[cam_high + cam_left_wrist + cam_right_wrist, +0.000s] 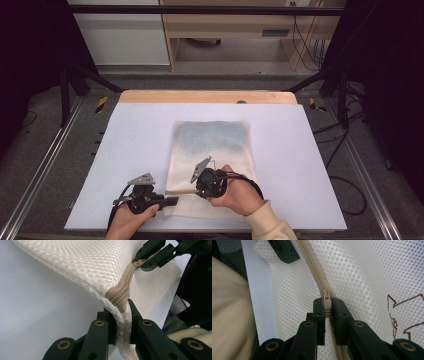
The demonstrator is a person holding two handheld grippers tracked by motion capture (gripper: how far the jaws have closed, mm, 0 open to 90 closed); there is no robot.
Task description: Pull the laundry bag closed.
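A cream mesh bag (212, 145) lies flat in the middle of the white mat (135, 150). Its beige zipper (312, 265) runs along the near edge. My left gripper (174, 201) is shut on the bag's near left corner, and in the left gripper view (121, 313) its jaws pinch the seam where the zipper tape (122, 290) ends. A little to the right, my right gripper (197, 189) is shut on the zipper pull (326, 294). Seen in its own view, the right gripper (327, 303) has the tab clamped between both pads. The bag's near edge is lifted slightly between the two grippers.
The mat has free room left and right of the bag. A wooden table edge (207, 96) runs along the far side. Metal rails (45, 165) flank the table, and cables (345, 185) lie on the floor at the right. A brown stitched figure (402, 315) marks the mesh.
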